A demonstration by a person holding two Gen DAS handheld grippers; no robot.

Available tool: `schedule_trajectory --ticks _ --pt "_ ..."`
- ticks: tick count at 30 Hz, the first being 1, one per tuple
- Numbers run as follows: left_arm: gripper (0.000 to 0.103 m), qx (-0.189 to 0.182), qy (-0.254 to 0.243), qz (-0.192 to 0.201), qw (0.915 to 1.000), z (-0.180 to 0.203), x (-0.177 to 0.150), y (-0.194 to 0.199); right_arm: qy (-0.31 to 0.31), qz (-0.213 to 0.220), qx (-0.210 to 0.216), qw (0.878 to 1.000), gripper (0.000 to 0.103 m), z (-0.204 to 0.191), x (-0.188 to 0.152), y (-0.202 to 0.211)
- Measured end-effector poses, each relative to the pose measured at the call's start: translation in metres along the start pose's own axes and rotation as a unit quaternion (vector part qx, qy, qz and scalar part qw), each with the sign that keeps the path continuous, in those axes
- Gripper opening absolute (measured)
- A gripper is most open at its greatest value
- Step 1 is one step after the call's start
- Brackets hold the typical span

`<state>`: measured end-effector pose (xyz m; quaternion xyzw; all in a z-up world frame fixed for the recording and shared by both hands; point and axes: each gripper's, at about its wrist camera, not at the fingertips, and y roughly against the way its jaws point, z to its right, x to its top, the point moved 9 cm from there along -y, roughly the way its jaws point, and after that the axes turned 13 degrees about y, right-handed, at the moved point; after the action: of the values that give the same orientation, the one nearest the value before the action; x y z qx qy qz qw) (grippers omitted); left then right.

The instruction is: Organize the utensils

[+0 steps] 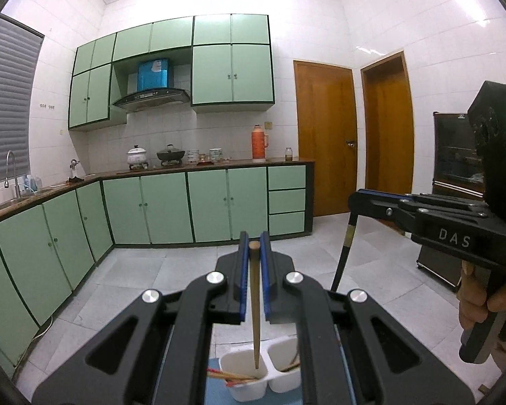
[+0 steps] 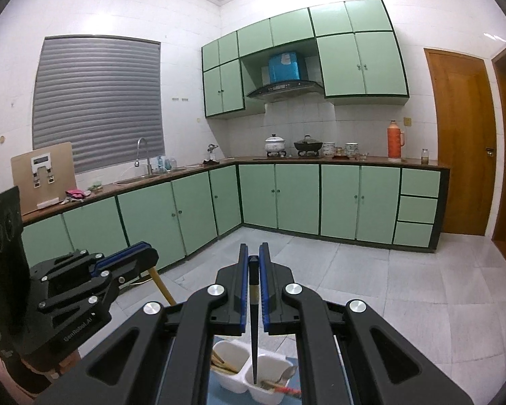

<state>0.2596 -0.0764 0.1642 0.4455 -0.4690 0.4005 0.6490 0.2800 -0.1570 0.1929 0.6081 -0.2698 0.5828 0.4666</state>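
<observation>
Pinching wooden chopstick (image 1: pixel 255 303), black chopstick (image 2: pixel 254 317), seemingly upright

Left wrist: you look along your left gripper (image 1: pixel 254 246), level, toward the far cabinets (image 1: pixel 205 202), the holder (image 1: pixel 253 378) close below.
Right wrist: the same heading from your right gripper (image 2: pixel 253 258).
Shared: cabinets, range hood (image 2: pixel 285 89), holder; each view catches the other gripper.

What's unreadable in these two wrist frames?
- White holder: base cut by left wrist frame edge; surface under it hidden by gripper body.
- Holder contents: spoon and chopsticks partly hidden in the cup, uncountable.
- Dark chopstick: lower end hidden behind left gripper.
</observation>
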Motion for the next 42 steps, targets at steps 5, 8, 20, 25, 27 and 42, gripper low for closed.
schedule_trajectory --ticks 5,8,20,25,27,42 --pt "0.006 0.011 0.001 -0.019 0.9998 -0.012 -0.02 -0.033 -0.009 -0.02 0.0 1.0 0.006 0.003 -0.025 -0.029" --pt "0.006 0.016 0.006 -0.038 0.9991 -0.021 -0.037 -0.047 -0.013 -0.043 0.004 0.999 0.006 0.0 -0.05 -0.047" --pt "0.018 0.028 0.025 -0.095 0.9947 -0.05 -0.081 -0.066 -0.037 -0.085 0.024 0.995 0.027 -0.007 -0.104 -0.055" --pt "0.04 0.03 0.039 -0.077 0.9958 -0.059 -0.073 -0.042 -0.05 -0.069 0.008 0.996 0.035 0.003 -0.101 -0.03" --pt "0.046 0.033 0.043 -0.066 0.9963 -0.062 -0.068 -0.03 -0.056 -0.06 -0.004 0.997 0.043 0.008 -0.1 -0.014" --pt "0.095 0.07 0.064 -0.036 0.9948 -0.06 -0.093 0.082 -0.083 -0.046 -0.053 0.994 0.097 -0.011 -0.132 0.088"
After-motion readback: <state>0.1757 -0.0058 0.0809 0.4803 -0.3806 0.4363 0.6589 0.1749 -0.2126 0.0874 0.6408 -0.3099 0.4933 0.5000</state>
